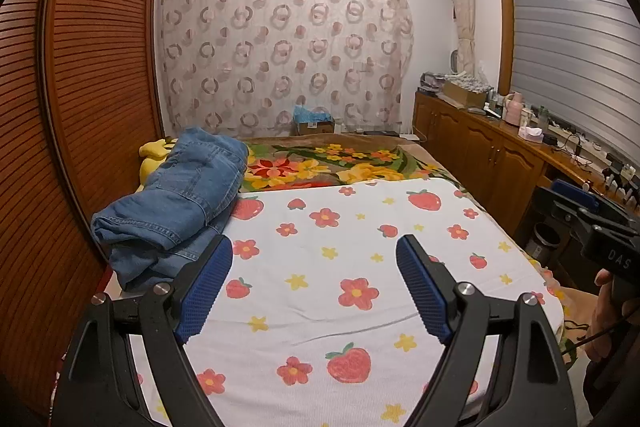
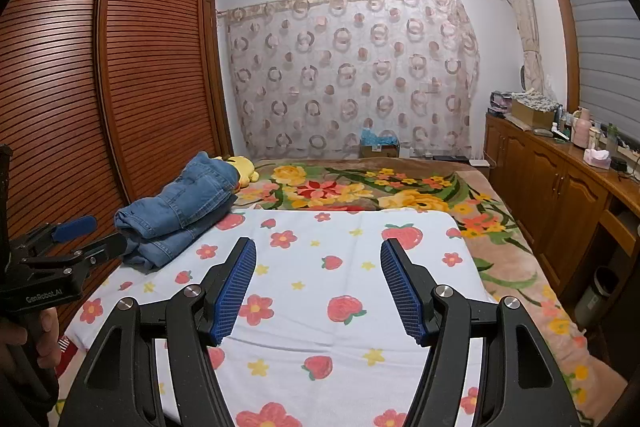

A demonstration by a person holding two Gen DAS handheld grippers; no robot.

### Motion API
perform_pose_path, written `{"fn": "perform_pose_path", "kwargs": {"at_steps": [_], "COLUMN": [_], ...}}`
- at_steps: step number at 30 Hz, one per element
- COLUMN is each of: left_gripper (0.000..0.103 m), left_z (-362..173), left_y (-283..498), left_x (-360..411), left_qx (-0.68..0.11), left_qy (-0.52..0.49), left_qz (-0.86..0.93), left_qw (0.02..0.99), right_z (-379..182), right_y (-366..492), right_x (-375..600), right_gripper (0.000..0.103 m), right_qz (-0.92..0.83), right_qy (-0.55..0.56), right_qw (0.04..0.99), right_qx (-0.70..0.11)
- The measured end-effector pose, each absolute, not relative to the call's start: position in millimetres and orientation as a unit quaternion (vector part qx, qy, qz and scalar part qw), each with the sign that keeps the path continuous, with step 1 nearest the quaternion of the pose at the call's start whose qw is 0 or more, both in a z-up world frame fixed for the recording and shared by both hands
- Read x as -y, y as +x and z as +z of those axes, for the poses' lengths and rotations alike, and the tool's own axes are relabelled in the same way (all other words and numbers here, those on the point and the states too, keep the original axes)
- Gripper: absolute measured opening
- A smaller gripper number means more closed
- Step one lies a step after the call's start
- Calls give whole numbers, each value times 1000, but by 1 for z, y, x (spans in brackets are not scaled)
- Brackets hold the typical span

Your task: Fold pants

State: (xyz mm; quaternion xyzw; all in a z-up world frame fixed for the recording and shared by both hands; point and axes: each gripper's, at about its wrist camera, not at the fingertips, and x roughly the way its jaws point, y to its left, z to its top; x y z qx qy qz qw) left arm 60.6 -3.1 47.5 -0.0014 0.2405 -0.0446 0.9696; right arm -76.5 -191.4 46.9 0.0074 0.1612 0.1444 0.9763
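Left wrist view: folded denim pants (image 1: 176,203), soft rounded stack on strawberry-print sheet (image 1: 320,291).

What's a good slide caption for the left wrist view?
Open left gripper above the strawberry-print sheet, with the bundled denim pants at the bed's left edge beside the louvered wardrobe.

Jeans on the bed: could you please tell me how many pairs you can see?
2: a folded pair stacked on another pair, at the bed's left edge beside the wardrobe. More could be hidden underneath.
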Motion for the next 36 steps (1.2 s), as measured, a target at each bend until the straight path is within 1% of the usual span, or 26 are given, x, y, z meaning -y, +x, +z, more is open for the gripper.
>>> {"fn": "perform_pose_path", "kwargs": {"at_steps": [36], "left_gripper": [84], "left_z": [44], "left_y": [61], "left_x": [3], "left_qx": [-237], "left_qy": [-1], "left_qz": [-44], "left_qw": [970], "right_z": [49], "right_y": [-77], "right_x": [188], "right_gripper": [67], "right_qz": [142], "right_qy": [10], "right_qw": [977], "right_qx": [-156]}}
